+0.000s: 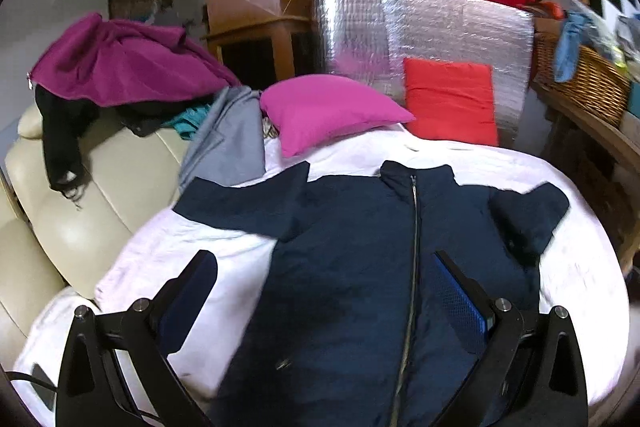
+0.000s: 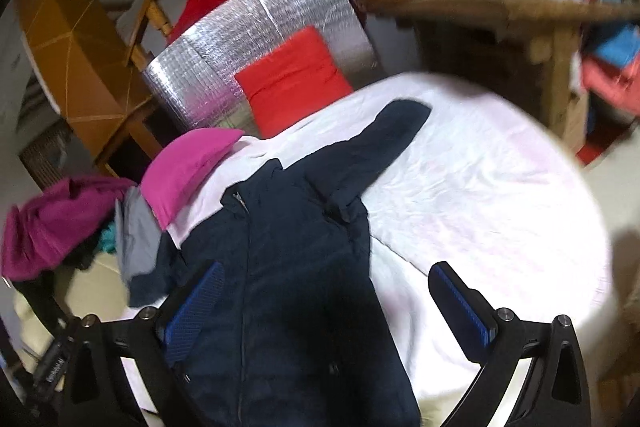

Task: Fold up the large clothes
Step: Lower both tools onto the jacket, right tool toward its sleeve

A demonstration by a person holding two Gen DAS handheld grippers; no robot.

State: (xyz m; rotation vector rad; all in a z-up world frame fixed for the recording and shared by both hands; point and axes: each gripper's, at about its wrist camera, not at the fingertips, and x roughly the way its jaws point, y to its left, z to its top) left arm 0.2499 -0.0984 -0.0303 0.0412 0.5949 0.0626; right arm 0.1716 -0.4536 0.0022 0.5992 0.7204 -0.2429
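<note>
White sheet (image 1: 460,163) spread over the bed, navy jacket (image 1: 352,259) lying flat on it, zipper up.
I hold the left gripper (image 1: 326,281) and right gripper (image 2: 326,287) above it, both spread apart, empty.

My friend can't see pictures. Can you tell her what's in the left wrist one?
A dark blue jacket lies flat and zipped on a white sheet, between the open left gripper fingers. Behind it sit a pink pillow and a red cushion.
</note>
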